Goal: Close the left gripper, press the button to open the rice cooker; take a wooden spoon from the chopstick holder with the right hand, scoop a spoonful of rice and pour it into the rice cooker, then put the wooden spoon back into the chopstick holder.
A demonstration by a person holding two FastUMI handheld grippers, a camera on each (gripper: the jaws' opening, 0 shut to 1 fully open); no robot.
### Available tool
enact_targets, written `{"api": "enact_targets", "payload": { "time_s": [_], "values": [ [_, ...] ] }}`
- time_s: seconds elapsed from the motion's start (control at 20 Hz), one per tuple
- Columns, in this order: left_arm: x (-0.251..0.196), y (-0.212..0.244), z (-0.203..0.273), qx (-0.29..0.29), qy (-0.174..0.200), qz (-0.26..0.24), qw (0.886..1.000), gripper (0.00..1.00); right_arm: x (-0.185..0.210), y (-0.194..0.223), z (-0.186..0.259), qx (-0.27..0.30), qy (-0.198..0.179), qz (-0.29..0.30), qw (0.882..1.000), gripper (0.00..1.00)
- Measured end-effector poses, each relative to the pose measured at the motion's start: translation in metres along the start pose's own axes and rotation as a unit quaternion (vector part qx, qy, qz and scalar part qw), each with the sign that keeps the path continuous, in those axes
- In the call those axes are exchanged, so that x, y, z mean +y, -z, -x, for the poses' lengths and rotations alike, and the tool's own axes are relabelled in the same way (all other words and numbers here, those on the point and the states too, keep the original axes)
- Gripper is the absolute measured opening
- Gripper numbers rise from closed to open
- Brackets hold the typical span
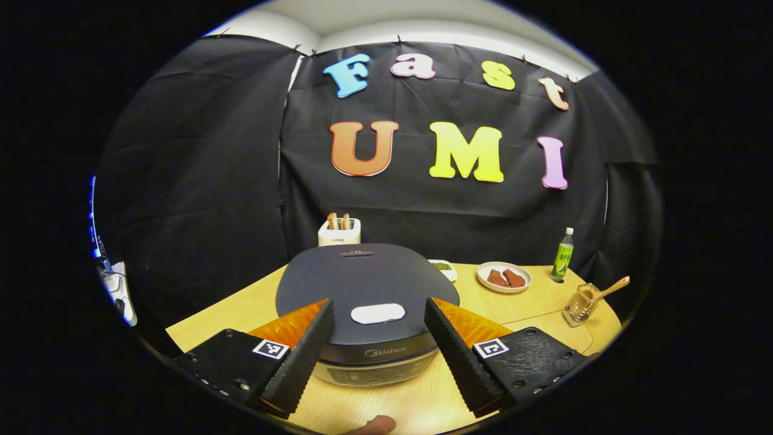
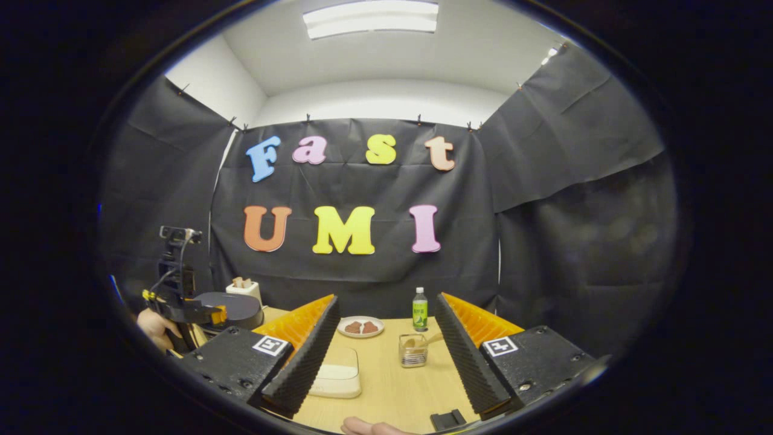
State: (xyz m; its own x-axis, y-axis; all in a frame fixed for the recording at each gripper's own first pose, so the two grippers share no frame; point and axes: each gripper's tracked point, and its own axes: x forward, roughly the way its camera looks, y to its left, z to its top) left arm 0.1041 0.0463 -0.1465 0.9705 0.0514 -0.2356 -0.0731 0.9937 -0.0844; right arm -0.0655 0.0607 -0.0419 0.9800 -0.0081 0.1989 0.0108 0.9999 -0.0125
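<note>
The dark rice cooker (image 1: 362, 281) stands on the table with its lid down and its pale button (image 1: 377, 313) on top near the front. My left gripper (image 1: 379, 300) is open above the cooker's front, one finger on each side of the button, not touching it. The glass chopstick holder (image 1: 580, 305) with the wooden spoon (image 1: 609, 288) leaning out stands at the right. My right gripper (image 2: 384, 297) is open and empty, with the chopstick holder (image 2: 413, 350) and wooden spoon (image 2: 429, 340) ahead between its fingers. A clear container of rice (image 2: 338, 371) lies by its left finger.
A plate of meat (image 1: 503, 277), a green bottle (image 1: 563, 254), a small dish of greens (image 1: 442, 266) and a white toaster (image 1: 339, 231) stand along the back of the wooden table (image 1: 531, 305). In the right gripper view a hand (image 2: 154, 326) holds the other gripper by the cooker (image 2: 235, 305).
</note>
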Motion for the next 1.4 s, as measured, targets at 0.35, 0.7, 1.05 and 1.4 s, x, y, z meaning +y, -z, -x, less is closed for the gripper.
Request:
{"api": "enact_targets", "payload": {
  "time_s": [0.35,0.7,1.05,1.4],
  "values": [
    [-0.019,-0.045,0.070,-0.060,0.030,-0.027,0.997,0.94,0.009,0.008,-0.001,0.009,-0.009,0.008,1.000,1.00],
    [-0.047,-0.054,0.137,-0.108,0.035,-0.038,0.993,0.94,-0.001,0.009,0.002,0.015,0.007,0.022,1.000,1.00],
    [-0.067,-0.051,0.184,-0.141,0.065,-0.034,0.987,0.94,-0.011,0.015,0.001,0.030,0.019,0.027,0.999,1.00],
    [-0.064,-0.065,0.211,-0.170,0.072,-0.044,0.982,0.94,-0.014,0.026,-0.006,0.052,0.022,0.018,0.998,1.00]
  ]
}}
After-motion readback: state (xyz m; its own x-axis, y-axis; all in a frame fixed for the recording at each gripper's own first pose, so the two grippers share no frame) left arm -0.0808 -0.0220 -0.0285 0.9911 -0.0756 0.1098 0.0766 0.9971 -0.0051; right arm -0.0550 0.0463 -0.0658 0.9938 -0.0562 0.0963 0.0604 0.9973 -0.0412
